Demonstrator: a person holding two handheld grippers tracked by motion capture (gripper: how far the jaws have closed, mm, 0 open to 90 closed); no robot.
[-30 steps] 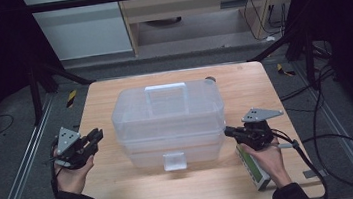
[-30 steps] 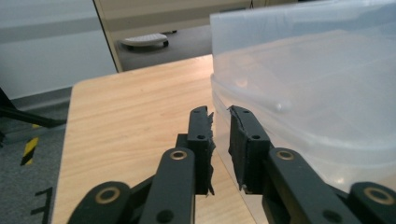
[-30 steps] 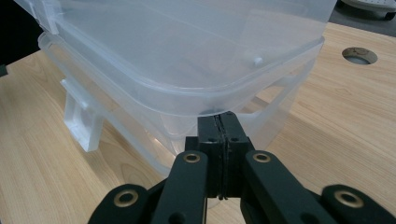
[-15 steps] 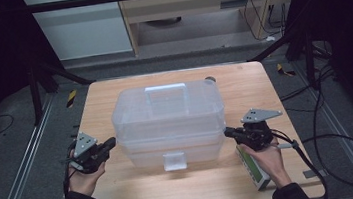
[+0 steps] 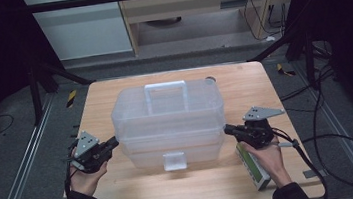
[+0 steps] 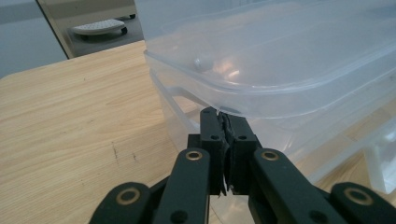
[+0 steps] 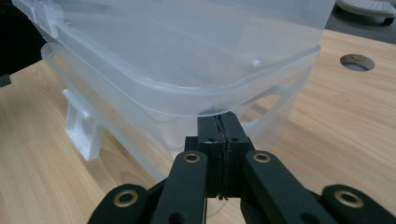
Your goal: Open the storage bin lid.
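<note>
A clear plastic storage box [image 5: 169, 120] with a lid and a white handle stands in the middle of the wooden table [image 5: 125, 196]. My left gripper [image 5: 114, 142] is at the box's left side, jaws shut with nothing between them. In the left gripper view its tips [image 6: 224, 119] sit just under the lid's rim [image 6: 261, 100]. My right gripper [image 5: 228, 130] mirrors it at the right side, also shut and empty. Its tips [image 7: 219, 120] touch the underside of the lid's rim [image 7: 187, 105].
A white latch [image 5: 174, 161] hangs at the box's front. A green and white oblong pack [image 5: 254, 168] lies under the right hand near the table's front right. A round hole [image 5: 209, 80] sits in the table behind the box. Cables trail off to the right.
The left gripper has moved right and slightly down, bringing its tips up to the box's left side. The right gripper and the box have stayed put.
</note>
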